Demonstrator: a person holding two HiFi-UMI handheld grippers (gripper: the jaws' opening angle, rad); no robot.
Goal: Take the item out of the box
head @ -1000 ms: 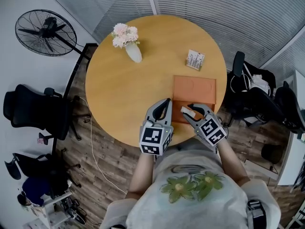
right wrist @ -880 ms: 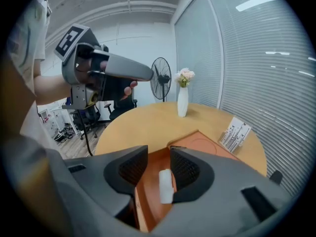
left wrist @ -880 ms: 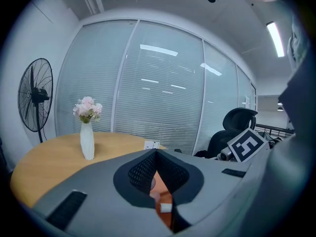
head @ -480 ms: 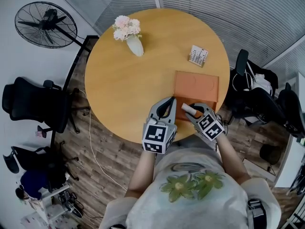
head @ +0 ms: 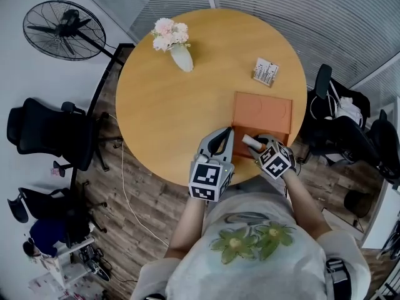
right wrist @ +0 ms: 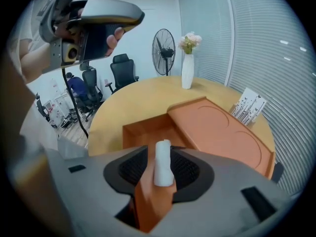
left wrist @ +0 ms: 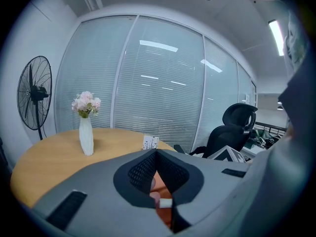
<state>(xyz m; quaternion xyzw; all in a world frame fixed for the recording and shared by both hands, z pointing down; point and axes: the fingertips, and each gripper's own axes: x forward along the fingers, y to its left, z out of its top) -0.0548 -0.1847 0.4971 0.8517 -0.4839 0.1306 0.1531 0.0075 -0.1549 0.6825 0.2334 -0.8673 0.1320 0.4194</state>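
Note:
An orange box [head: 262,108] lies near the round wooden table's [head: 169,117] front right edge, with its open tray [right wrist: 148,131] nearest me and the lid [right wrist: 217,127] folded flat beyond. My right gripper [head: 255,144] is shut on a white roll [head: 248,140] just over the tray. In the right gripper view the roll [right wrist: 163,169] stands upright between the jaws of the right gripper [right wrist: 162,154], with an orange flap [right wrist: 150,199] under it. My left gripper [head: 223,132] is shut beside the box's left edge. The left gripper [left wrist: 157,153] has nothing clearly between its tips.
A white vase of pink flowers [head: 178,54] and a small card stand [head: 265,72] sit toward the table's far side. A floor fan [head: 62,27] and black chairs [head: 44,133] stand to the left, with more chairs [head: 340,114] to the right. A cable [head: 128,192] trails on the wooden floor.
My right gripper has turned a little and edged toward me with the white roll in it. The left gripper has hardly moved. The head view has drifted slightly.

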